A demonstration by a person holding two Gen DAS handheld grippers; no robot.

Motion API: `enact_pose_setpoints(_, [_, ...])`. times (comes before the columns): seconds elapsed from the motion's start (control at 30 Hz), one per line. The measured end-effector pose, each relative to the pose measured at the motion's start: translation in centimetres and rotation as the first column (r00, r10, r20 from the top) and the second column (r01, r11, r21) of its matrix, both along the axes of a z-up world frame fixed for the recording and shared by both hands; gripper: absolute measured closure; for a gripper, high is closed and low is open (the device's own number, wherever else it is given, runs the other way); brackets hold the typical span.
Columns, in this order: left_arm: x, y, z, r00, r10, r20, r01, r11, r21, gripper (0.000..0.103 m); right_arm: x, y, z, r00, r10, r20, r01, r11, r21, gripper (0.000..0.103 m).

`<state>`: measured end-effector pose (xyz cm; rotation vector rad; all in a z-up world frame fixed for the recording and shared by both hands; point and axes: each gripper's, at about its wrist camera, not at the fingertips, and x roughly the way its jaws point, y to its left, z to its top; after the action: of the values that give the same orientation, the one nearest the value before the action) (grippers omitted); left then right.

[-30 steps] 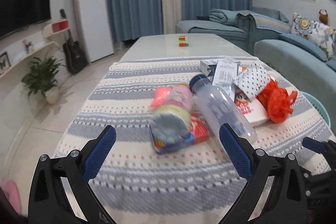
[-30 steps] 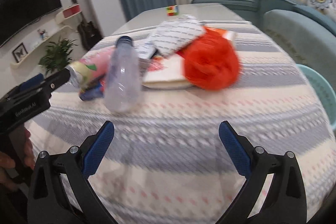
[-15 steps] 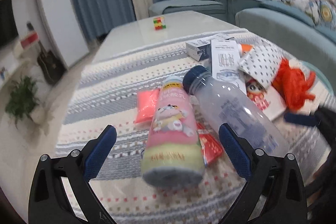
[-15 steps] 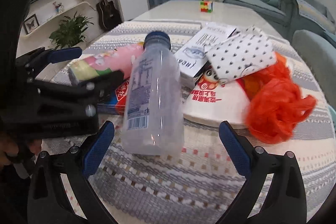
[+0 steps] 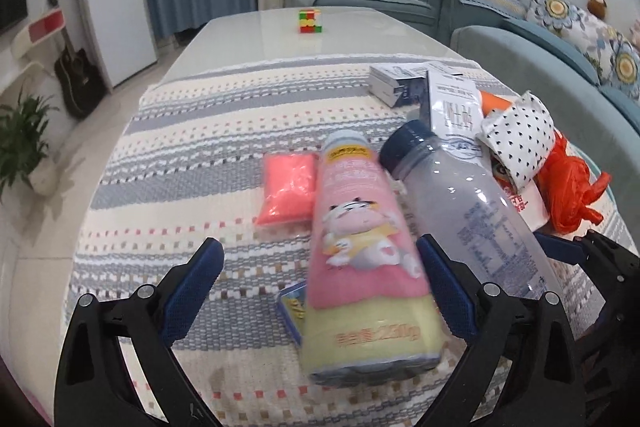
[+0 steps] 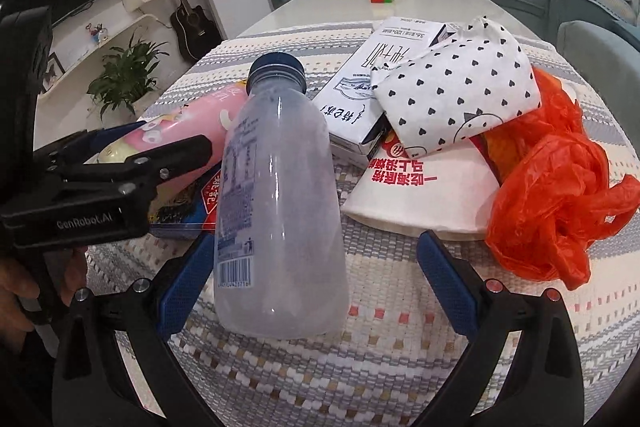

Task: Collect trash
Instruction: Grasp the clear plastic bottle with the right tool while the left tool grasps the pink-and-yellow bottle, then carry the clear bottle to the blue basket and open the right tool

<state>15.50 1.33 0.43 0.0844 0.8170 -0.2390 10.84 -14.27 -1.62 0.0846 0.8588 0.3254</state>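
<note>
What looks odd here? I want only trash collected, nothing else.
The multicoloured puzzle cube sits alone on the bare tabletop beyond the striped woven cloth, apart from the trash; it looks like a toy, not litter.

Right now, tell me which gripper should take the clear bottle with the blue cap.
Right. The right gripper already has the clear bottle lying between its open fingers. The left gripper is lined up on the pink bottle instead, its jaws closing around it, with the clear one outside its right finger.
</note>
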Motion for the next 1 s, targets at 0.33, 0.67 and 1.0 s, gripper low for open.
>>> enact_pose_setpoints(0.33, [0.4,1.5,-0.4,0.999,0.007,-0.054,-0.015,0.989,-0.15,0.055,0.8,0.3,-0.4,0.999,0.016,-0.028,-0.015,0.999,0.038,0.051])
enact_pose_setpoints(0.67, [-1.4,1.3,3.6,0.996,0.017,0.082,-0.003,0.985,-0.174,0.055,-1.2,-0.5,3.1,0.996,0.012,0.088,-0.022,0.993,0.113,0.059])
enact_pose_setpoints(1.0, [-3.7,0.7,7.7,0.983,0.027,0.183,0.013,0.977,-0.213,0.055,-5.3,-2.8,7.7,0.966,-0.019,0.259,-0.015,0.991,0.132,0.06])
